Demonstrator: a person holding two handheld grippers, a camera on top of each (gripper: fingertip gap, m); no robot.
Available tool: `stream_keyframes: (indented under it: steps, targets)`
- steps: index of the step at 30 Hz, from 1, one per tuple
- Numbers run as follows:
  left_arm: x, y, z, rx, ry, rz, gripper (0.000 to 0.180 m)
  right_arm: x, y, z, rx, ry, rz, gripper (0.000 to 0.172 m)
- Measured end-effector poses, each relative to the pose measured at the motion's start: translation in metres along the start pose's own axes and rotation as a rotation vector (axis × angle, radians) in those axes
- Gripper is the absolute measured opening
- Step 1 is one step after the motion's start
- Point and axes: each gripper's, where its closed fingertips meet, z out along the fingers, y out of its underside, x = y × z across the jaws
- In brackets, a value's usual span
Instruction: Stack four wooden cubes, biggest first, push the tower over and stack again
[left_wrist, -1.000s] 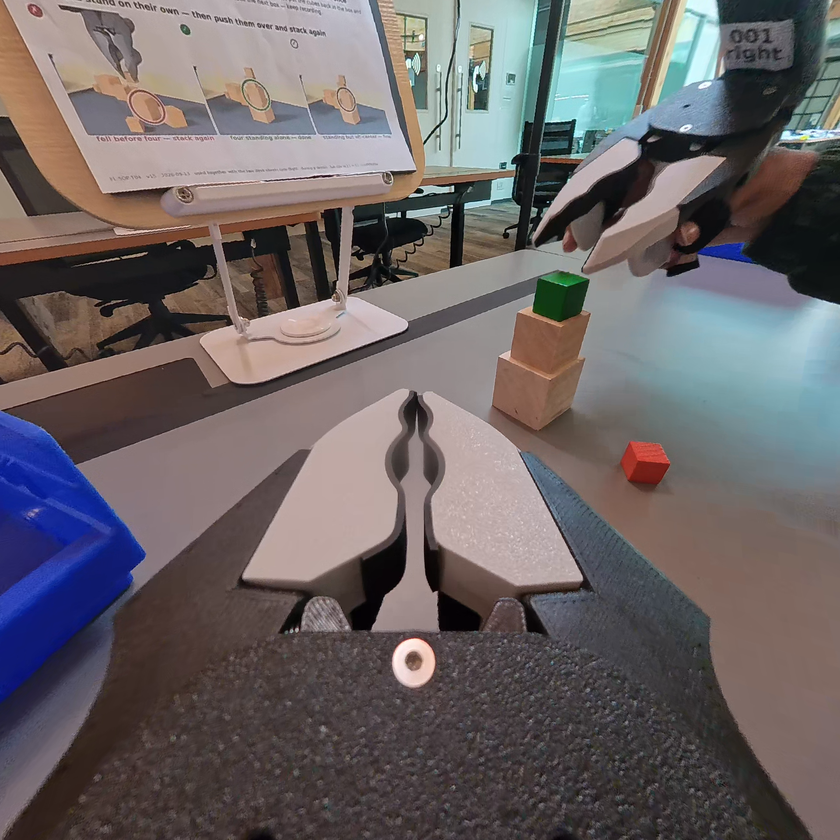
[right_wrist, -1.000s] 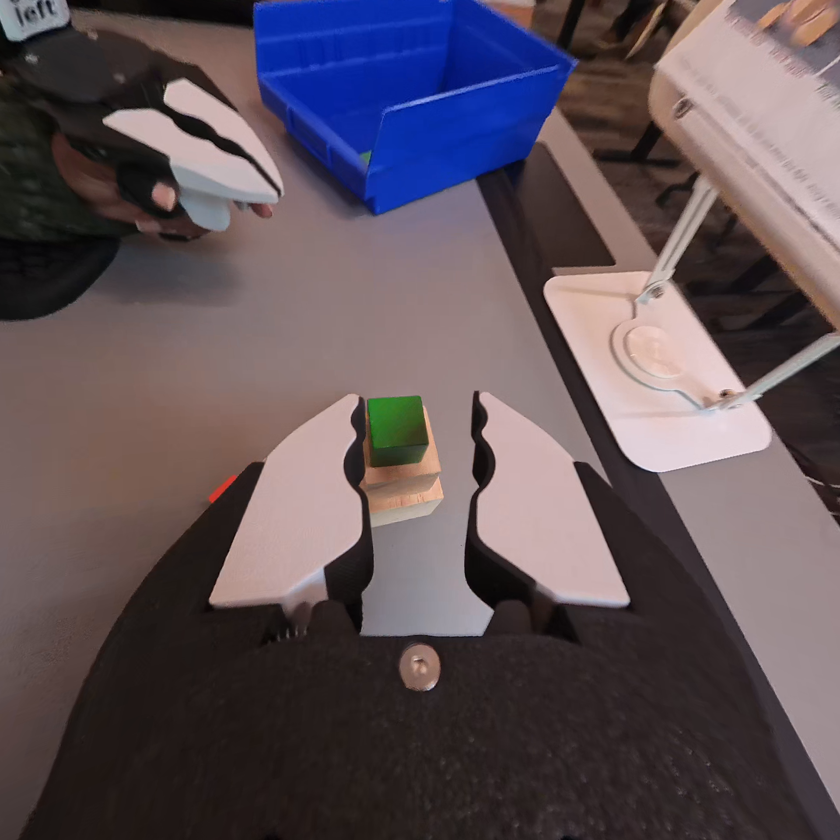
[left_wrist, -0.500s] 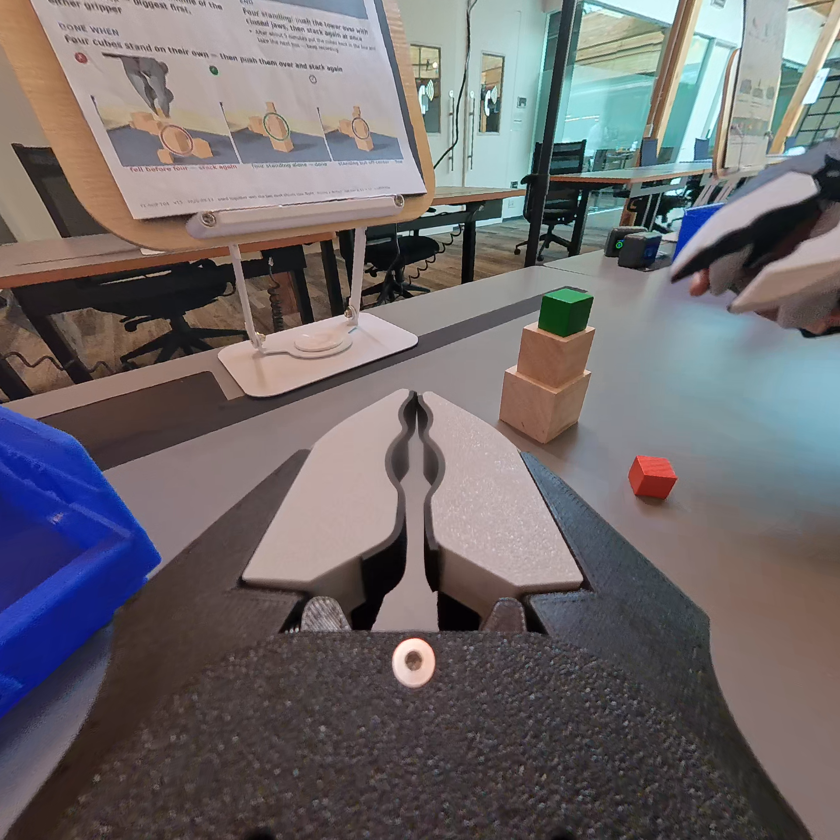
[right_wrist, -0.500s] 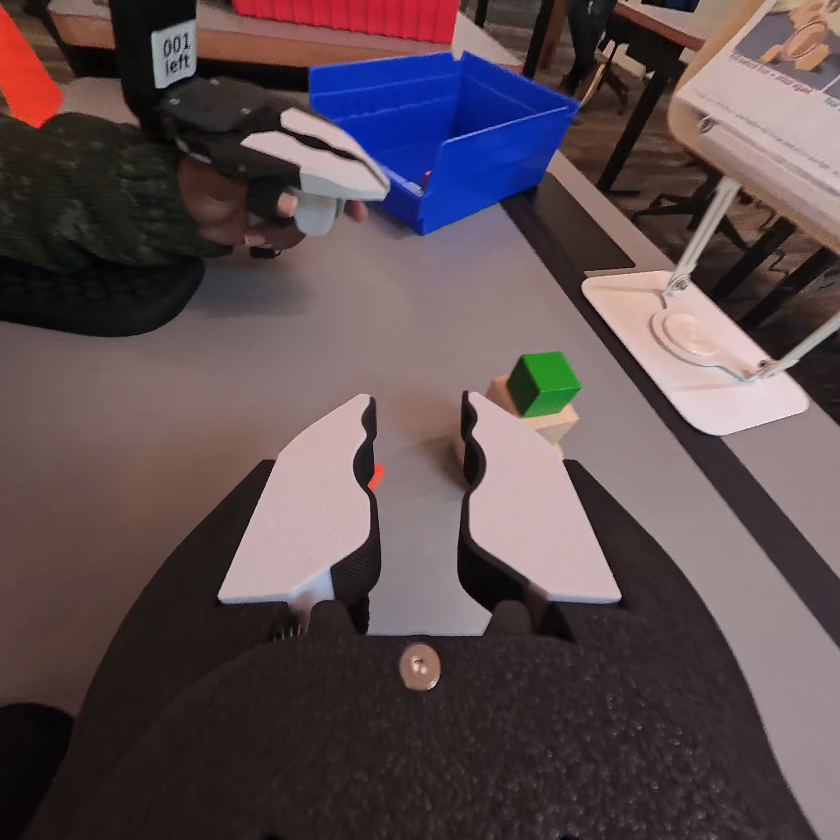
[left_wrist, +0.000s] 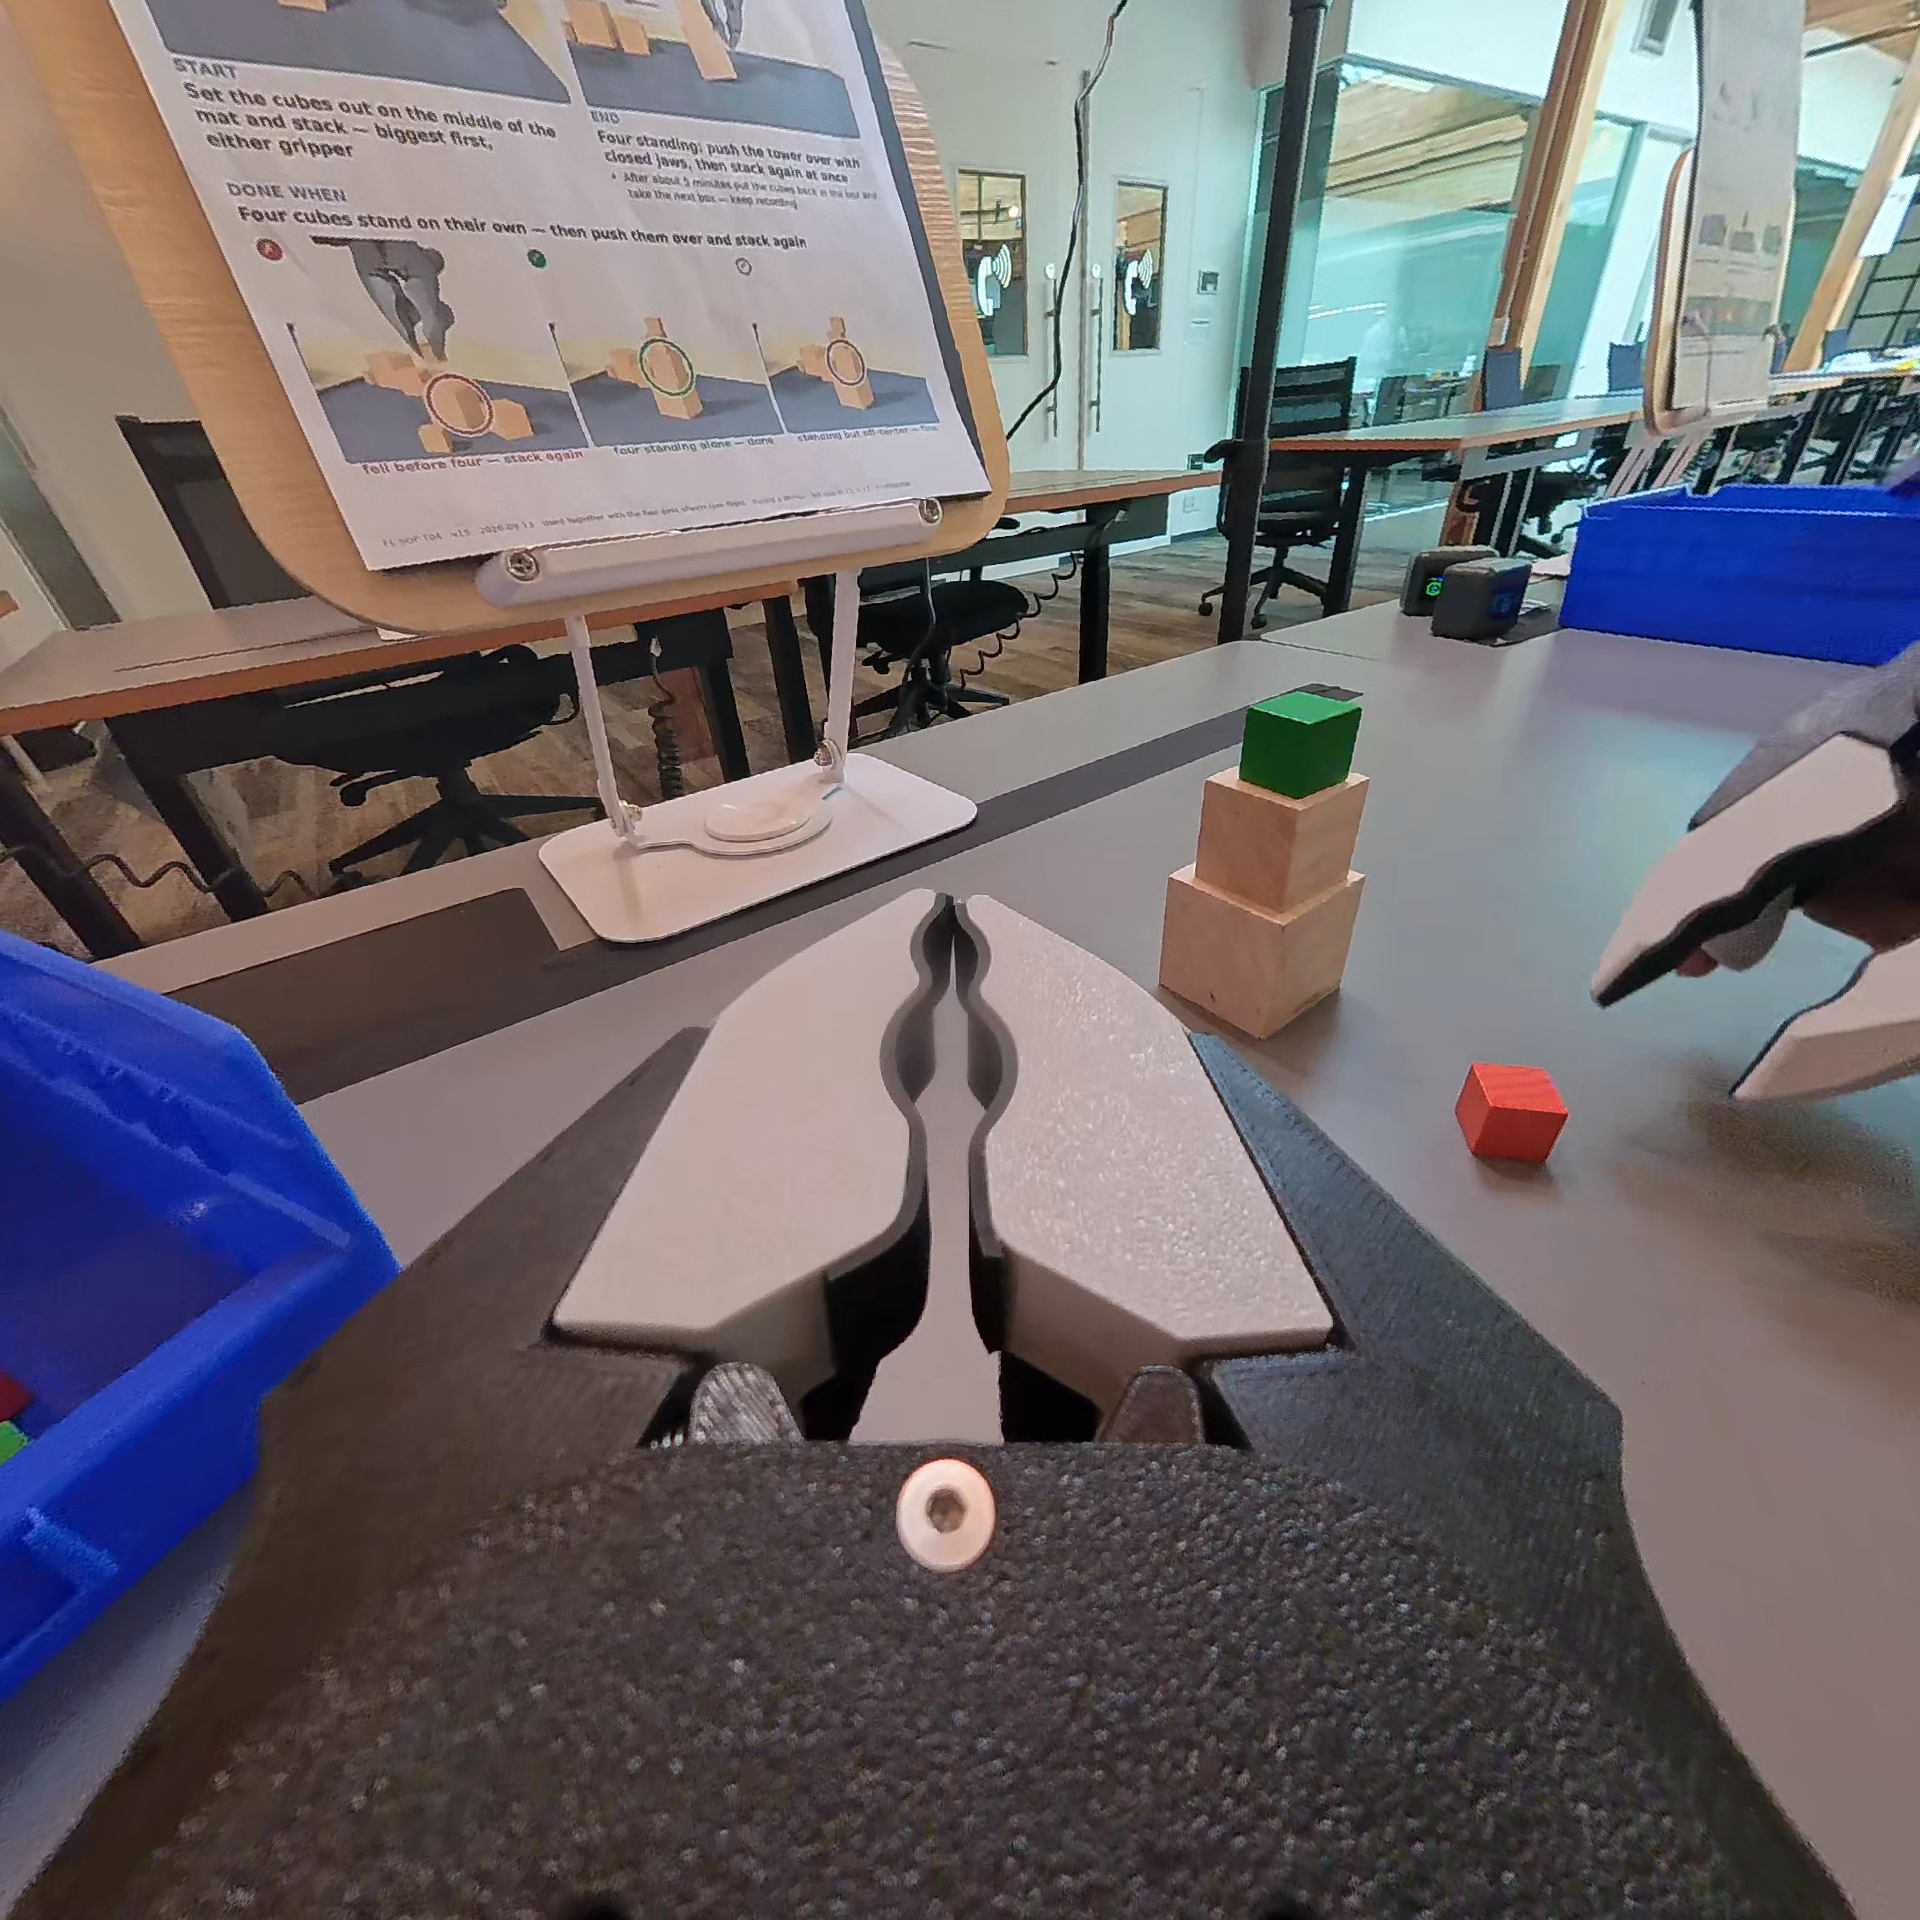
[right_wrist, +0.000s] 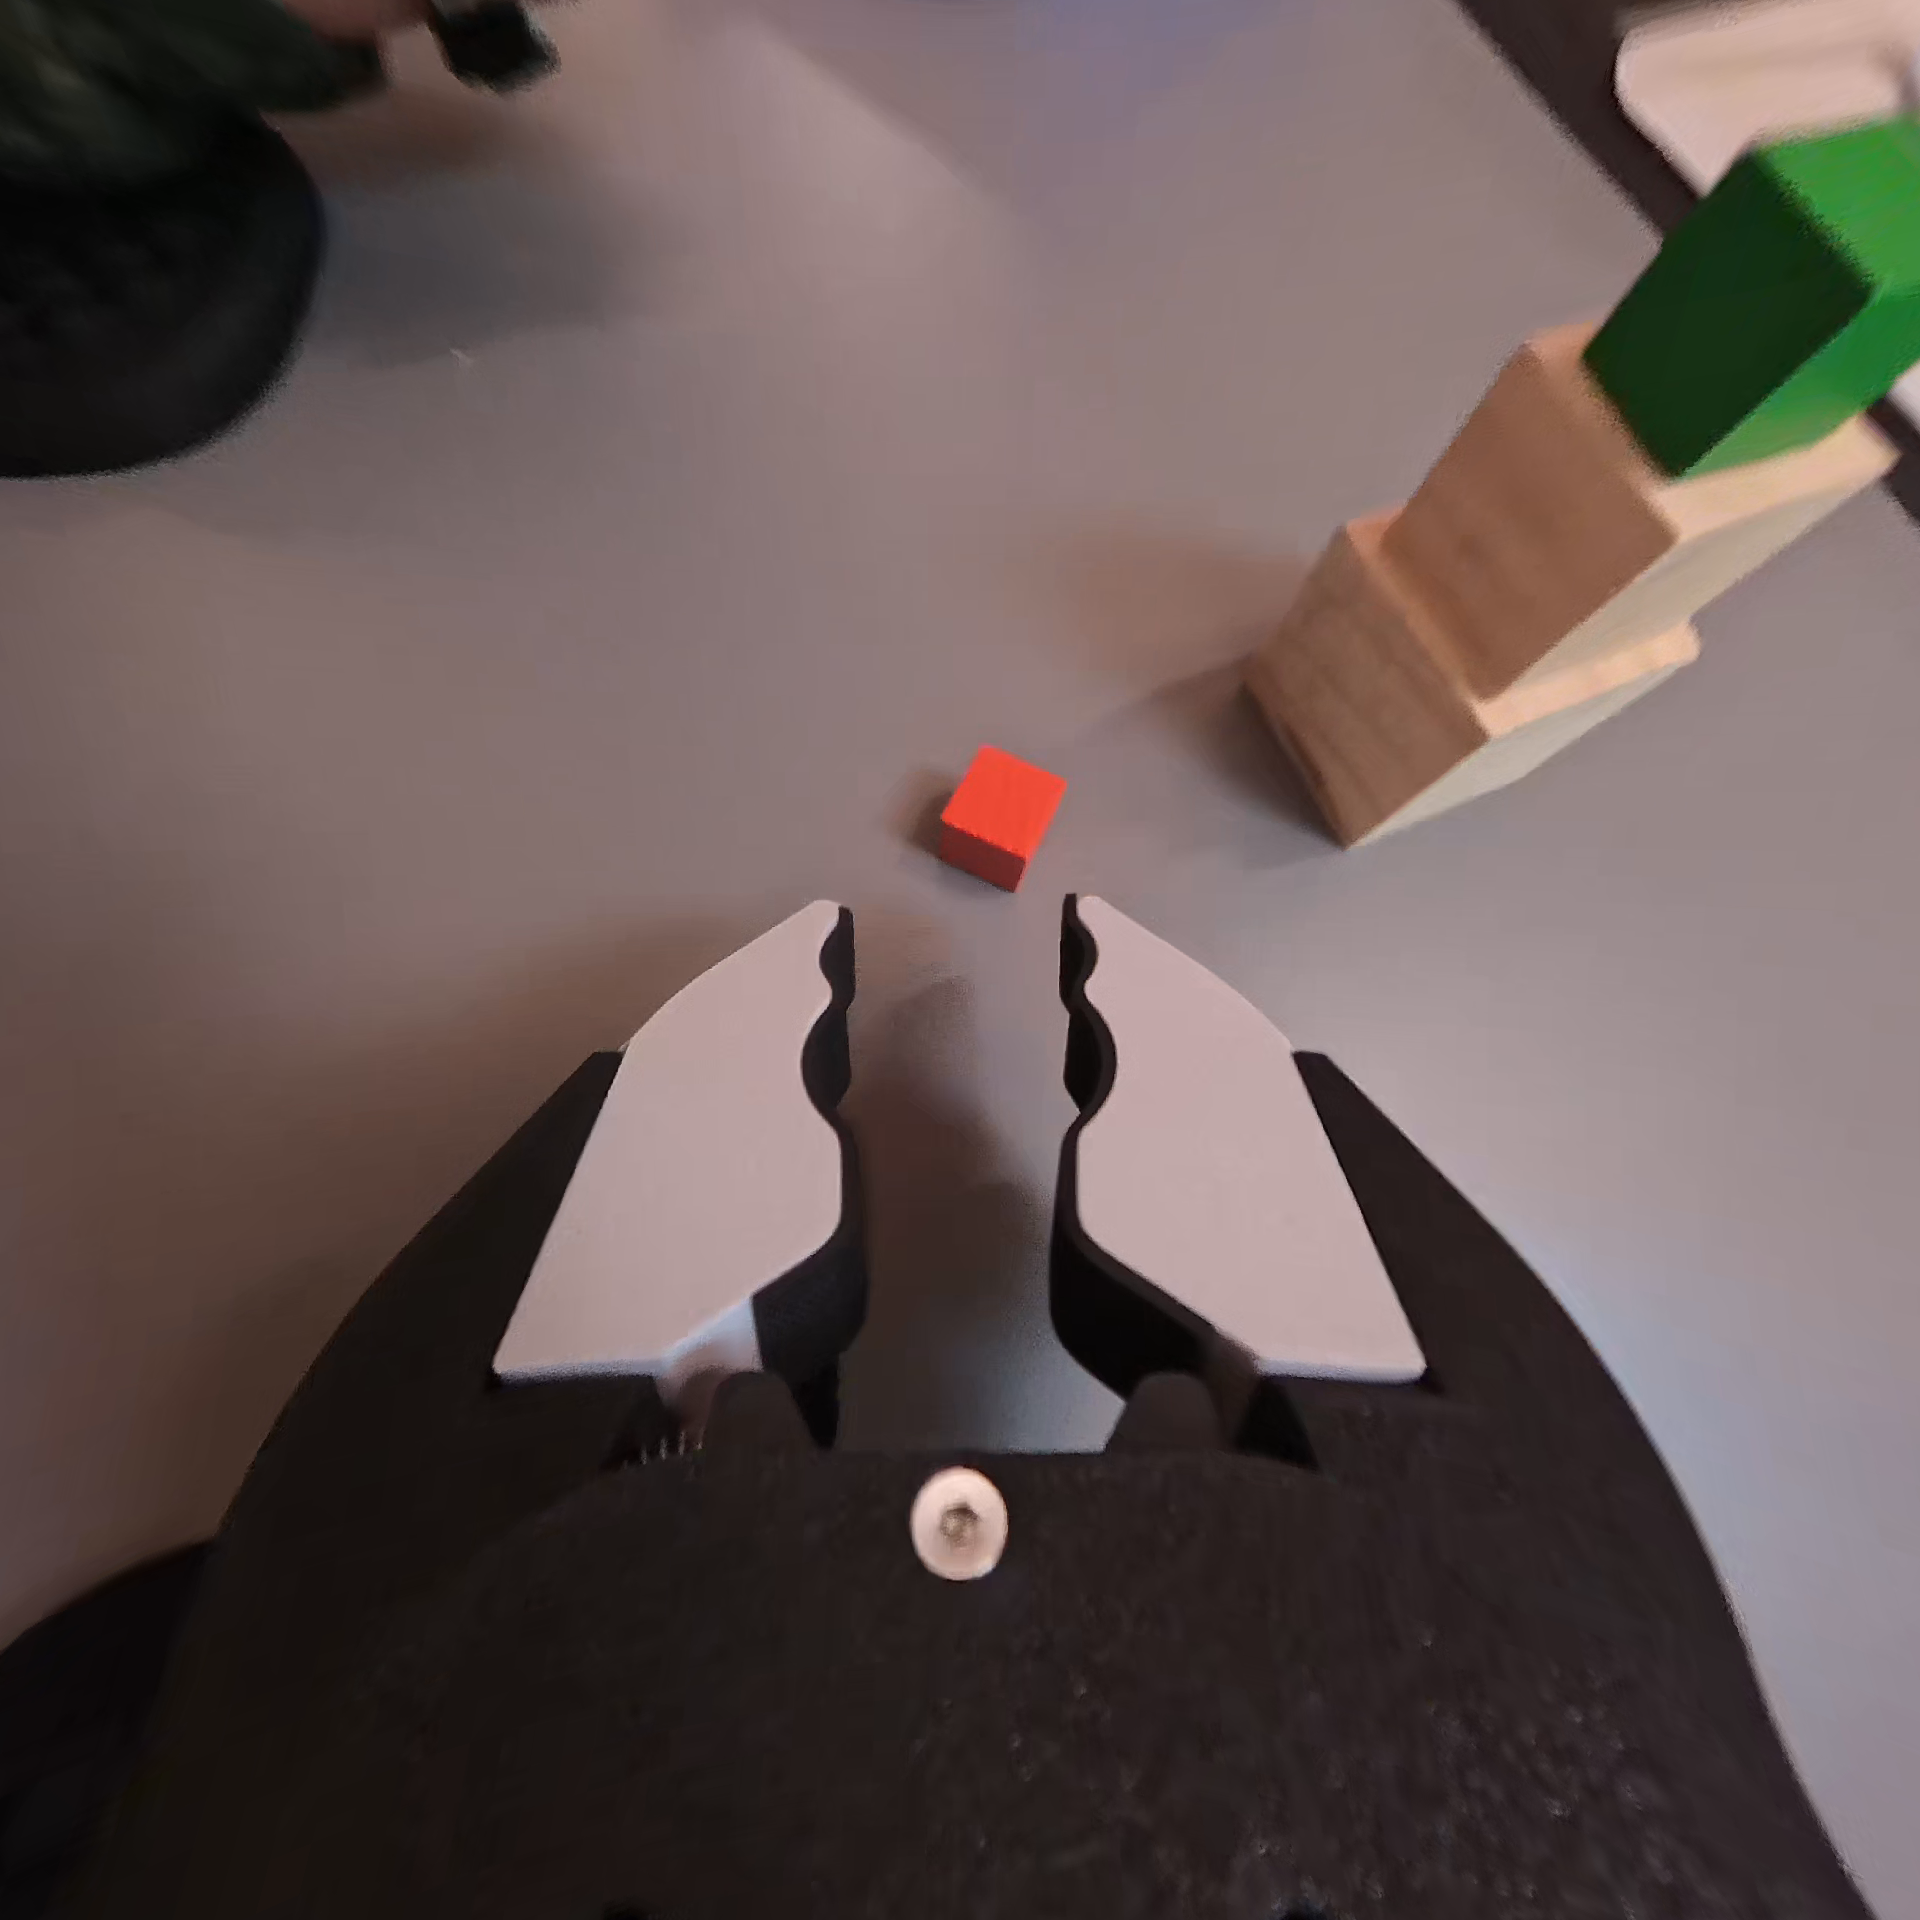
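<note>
**Inspector:** State of the right gripper (right_wrist: 958, 914)?

**Assistant:** Jaws apart, nothing between them. The red cube (right_wrist: 1003, 818) lies on the grey desk (right_wrist: 623, 623) just ahead of the tips, untouched (the gap looks wider than the cube, so it would fit).

**Inspector:** And the left gripper (left_wrist: 951, 909)?

**Assistant:** Jaws together on nothing, held back, well apart from the stack.

**Inspector:** The stack?

**Assistant:** Green cube (left_wrist: 1299, 743) on two wooden cubes (left_wrist: 1262, 899), largest lowest, which suits steadiness. Blue bin (left_wrist: 156, 1195) at the left.

Red cube (right_wrist: 1003, 818), green cube (left_wrist: 1299, 743), tan wood blocks (left_wrist: 1262, 914), blue bin (left_wrist: 125, 1247).
</note>
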Motion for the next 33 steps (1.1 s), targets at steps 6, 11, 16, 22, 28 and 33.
stream_keyframes:
  steps: [6, 11, 16, 22, 28, 33]
  targets:
    - [0.001, 0.000, 0.001, -0.003, 0.008, -0.003, 0.000, 0.000, 0.004, 0.027, -0.075, 0.083, 0.184, 0.036]
    - [0.002, -0.005, -0.001, 0.012, 0.013, -0.001, 0.000, 0.010, 0.004, 0.043, -0.085, 0.174, 0.205, 0.025]
    - [0.002, -0.007, -0.001, 0.020, 0.018, -0.005, 0.000, 0.016, -0.019, 0.028, 0.017, 0.129, 0.124, 0.022]
    - [0.005, -0.003, 0.001, 0.005, 0.029, -0.001, 0.000, 0.046, -0.082, -0.022, 0.169, -0.003, 0.006, 0.022]
    - [0.004, 0.001, 0.001, -0.010, 0.025, 0.001, 0.000, 0.085, -0.114, -0.035, 0.174, -0.202, -0.142, 0.022]
    - [0.002, 0.000, 0.001, -0.005, 0.014, 0.006, 0.000, 0.105, -0.104, -0.016, 0.097, -0.245, -0.154, 0.022]
